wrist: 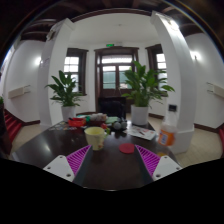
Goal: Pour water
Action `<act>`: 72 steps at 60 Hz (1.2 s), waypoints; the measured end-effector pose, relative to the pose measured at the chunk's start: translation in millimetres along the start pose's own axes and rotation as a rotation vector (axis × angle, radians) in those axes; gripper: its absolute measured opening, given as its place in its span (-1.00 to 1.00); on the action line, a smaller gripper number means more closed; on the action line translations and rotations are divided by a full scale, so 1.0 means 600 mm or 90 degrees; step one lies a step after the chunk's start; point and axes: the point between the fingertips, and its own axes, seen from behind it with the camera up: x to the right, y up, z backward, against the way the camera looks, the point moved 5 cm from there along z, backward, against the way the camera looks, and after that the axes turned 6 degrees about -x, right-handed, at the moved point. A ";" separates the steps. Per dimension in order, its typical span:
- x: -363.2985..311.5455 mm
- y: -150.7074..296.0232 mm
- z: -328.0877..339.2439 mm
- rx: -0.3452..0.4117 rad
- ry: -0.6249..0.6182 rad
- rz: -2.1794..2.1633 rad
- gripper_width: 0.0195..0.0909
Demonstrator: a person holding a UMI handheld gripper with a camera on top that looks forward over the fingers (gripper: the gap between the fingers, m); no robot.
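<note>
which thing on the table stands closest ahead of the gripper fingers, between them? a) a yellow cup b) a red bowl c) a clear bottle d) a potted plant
a, the yellow cup stands on the dark table just beyond the open gripper, roughly between its two fingers; the clear bottle is off to the right.

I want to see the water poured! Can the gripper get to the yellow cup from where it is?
Probably yes. The yellow cup stands on the dark table just beyond the gripper, between the lines of its open fingers, and nothing lies between them. The bottle stands off to the side.
</note>
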 end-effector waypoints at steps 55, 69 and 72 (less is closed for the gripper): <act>0.296 0.031 -0.136 0.050 -0.093 -0.013 -0.20; 0.299 0.030 -0.136 0.046 -0.106 -0.016 -0.63; 0.295 0.030 -0.138 0.043 -0.109 -0.005 -0.64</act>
